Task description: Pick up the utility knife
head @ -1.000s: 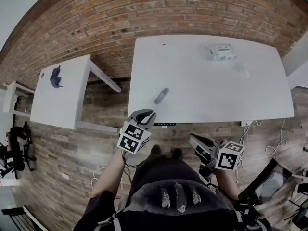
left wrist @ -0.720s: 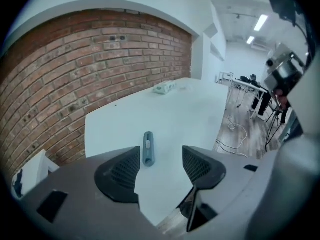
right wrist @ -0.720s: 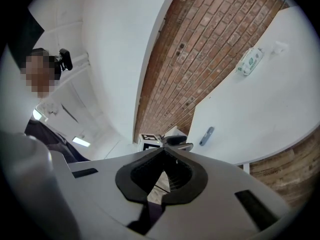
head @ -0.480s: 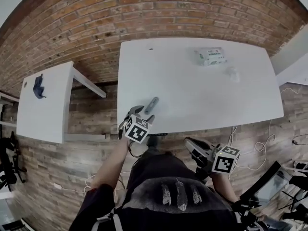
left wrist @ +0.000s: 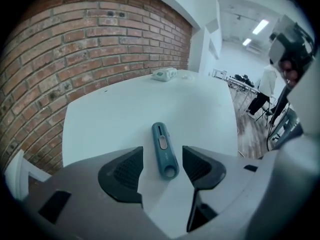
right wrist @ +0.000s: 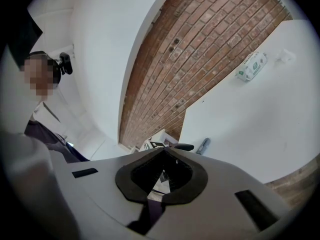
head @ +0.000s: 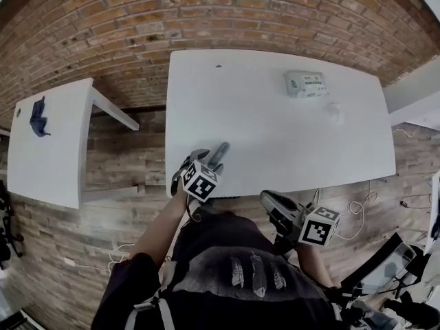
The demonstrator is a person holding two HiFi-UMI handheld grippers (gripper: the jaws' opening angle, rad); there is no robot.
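Near the front-left edge of the white table (head: pixel 275 115), the utility knife (left wrist: pixel 164 150) lies flat. Its long axis runs straight away from the left gripper (left wrist: pixel 162 160), holed end nearest the jaws, slider end toward the far edge. Teal body, rounded ends, pale slider in a slot. Left jaws just opened, spread either side of it, not touching. Right gripper (right wrist: pixel 163 153) pressed together, empty, short of the table.
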